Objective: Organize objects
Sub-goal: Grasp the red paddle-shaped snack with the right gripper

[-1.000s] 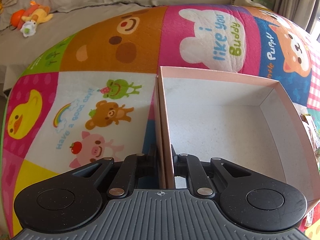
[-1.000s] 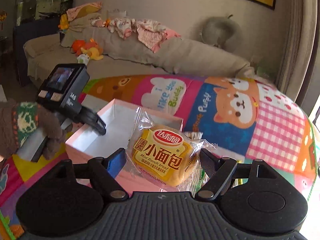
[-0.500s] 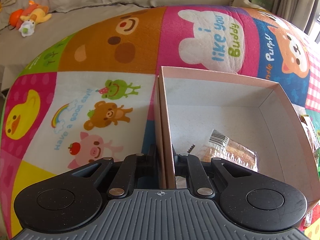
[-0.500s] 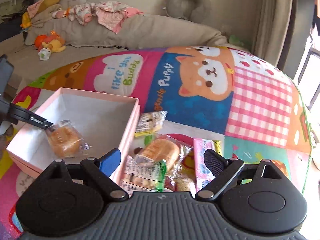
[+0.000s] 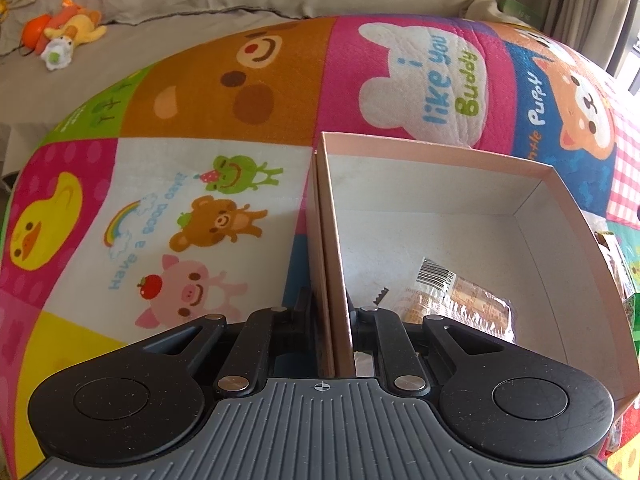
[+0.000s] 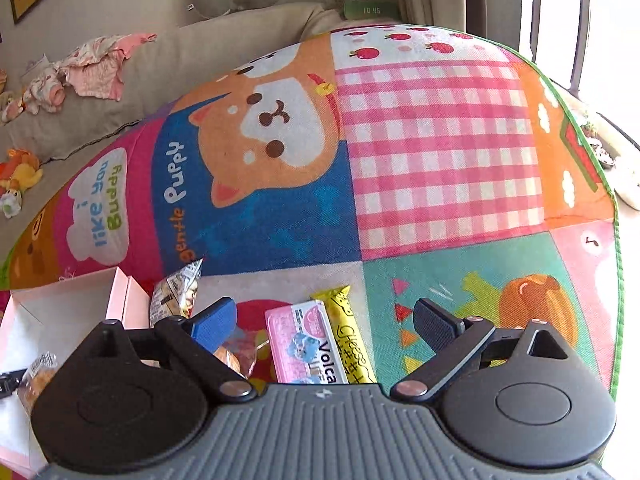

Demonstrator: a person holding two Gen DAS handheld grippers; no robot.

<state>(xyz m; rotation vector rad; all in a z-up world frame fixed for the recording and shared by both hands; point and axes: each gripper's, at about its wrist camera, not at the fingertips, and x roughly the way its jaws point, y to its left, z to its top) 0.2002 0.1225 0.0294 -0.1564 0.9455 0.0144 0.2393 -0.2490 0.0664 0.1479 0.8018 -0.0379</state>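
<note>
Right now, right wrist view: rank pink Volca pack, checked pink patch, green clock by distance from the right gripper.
1. Pink Volca pack: on the mat, between the opening fingers of the right gripper.
2. Checked pink patch: mid-mat, ahead.
3. Green clock: past the mat's far edge, farthest.

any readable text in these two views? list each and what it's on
"i like you Buddy": white bear patch on the play mat.
"Gentle Puppy": blue dog patch; cut off in the left view.
"Have a good day!": white animal patch.
"Cheese": yellow snack stick.
"Volca…": pink packet, rest hidden.
"10 45": green clock, faint.
Barcode digits on the bread packet in the pink box: too small.
</note>
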